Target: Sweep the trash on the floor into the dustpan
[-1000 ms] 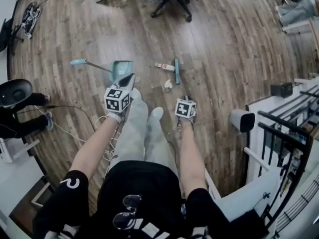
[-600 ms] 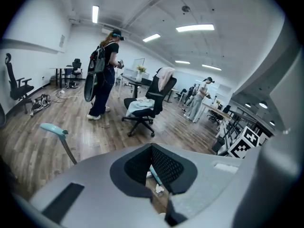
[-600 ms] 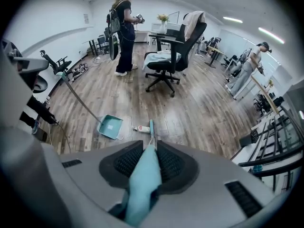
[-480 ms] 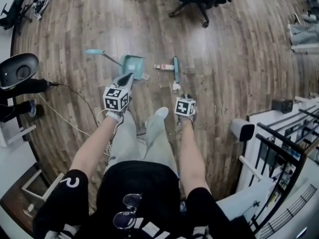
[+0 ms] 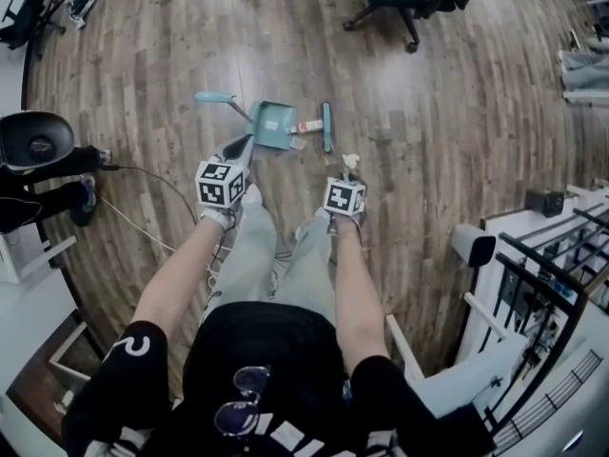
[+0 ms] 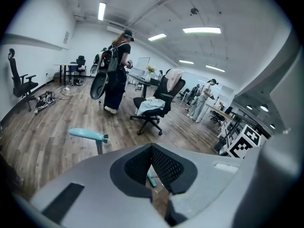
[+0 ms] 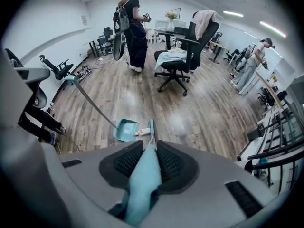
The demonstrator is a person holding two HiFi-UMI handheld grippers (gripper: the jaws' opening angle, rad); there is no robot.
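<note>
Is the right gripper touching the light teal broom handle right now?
Touching. The right gripper view shows the right gripper clamping the light teal broom handle, both jaws pressed against its sides.

Dustpan (image 5: 274, 124): teal
Broom (image 5: 326, 127): teal
Trash (image 5: 309, 126): white, reddish end
Floor (image 5: 457, 112): brown wood planks
Left gripper (image 6: 152, 148): grey, black mesh pads, black-and-white checked cube
Right gripper (image 7: 150, 151): same colours
Trousers (image 5: 249, 255): pale grey

Operator wears a black short-sleeved top (image 5: 257, 346) with white print and pale grey trousers (image 5: 249, 255). Left gripper (image 5: 245, 144) and right gripper (image 5: 345, 169) have grey shells, with black-and-white marker cubes (image 5: 221, 185) behind the jaws.
</note>
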